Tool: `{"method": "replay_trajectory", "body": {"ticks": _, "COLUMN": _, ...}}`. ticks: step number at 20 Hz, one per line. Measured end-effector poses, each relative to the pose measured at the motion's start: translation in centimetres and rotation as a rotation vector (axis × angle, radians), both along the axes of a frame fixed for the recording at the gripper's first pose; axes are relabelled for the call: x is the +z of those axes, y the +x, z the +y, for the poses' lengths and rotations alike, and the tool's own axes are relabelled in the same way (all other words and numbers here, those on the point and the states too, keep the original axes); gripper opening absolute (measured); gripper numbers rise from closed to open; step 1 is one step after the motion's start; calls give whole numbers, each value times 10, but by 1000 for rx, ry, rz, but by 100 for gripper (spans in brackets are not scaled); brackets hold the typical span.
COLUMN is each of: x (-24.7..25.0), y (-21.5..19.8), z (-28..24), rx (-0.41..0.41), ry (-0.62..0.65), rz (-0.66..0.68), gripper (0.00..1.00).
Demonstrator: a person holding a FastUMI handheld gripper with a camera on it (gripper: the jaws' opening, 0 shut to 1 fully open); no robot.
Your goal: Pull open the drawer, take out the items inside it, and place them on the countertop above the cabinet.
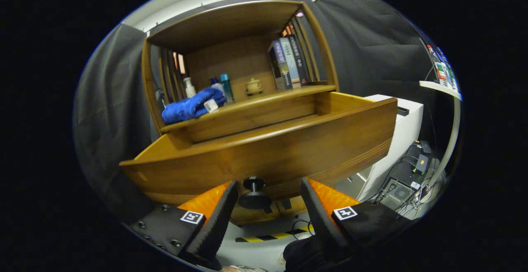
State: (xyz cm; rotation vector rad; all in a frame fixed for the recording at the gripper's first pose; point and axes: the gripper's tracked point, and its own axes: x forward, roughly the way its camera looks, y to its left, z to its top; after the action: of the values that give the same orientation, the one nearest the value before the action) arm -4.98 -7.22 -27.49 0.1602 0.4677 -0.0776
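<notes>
Staged recording booth, black cloth walls (371, 49), wooden cabinet (247, 98), computer cables (408, 189)

The gripper (269, 193) points forward, tilted slightly, its two black ribbed fingers (216, 218) spread wide apart. The jaws stand parted with a clear gap between them, and neither pad presses on anything. Orange backing shows behind each finger.

I see the wooden drawer (264, 156) pulled out from the cabinet, its dark round knob (254, 192) low on the front. A crumpled blue cloth (190, 106) lies on the desk (264, 100) above.
</notes>
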Motion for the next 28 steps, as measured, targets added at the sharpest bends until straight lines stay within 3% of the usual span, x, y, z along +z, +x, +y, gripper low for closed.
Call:
{"method": "replay_trajectory", "body": {"ticks": 6, "x": 74, "y": 17, "z": -11, "rx": -14, "ry": 21, "rz": -95, "gripper": 98}}
{"method": "replay_trajectory", "body": {"ticks": 11, "x": 95, "y": 43, "z": -14, "rx": -40, "ry": -28, "rz": 1, "gripper": 98}}
{"method": "replay_trajectory", "body": {"ticks": 17, "x": 113, "y": 98, "z": 15, "rx": 62, "ry": -51, "rz": 81, "gripper": 99}}
{"method": "replay_trajectory", "body": {"ticks": 22, "x": 92, "y": 141, "z": 33, "rx": 102, "ry": -125, "rz": 197, "gripper": 99}}
{"method": "replay_trajectory", "body": {"ticks": 28, "x": 26, "y": 169, "z": 46, "rx": 173, "ry": -228, "rz": 456, "gripper": 99}}
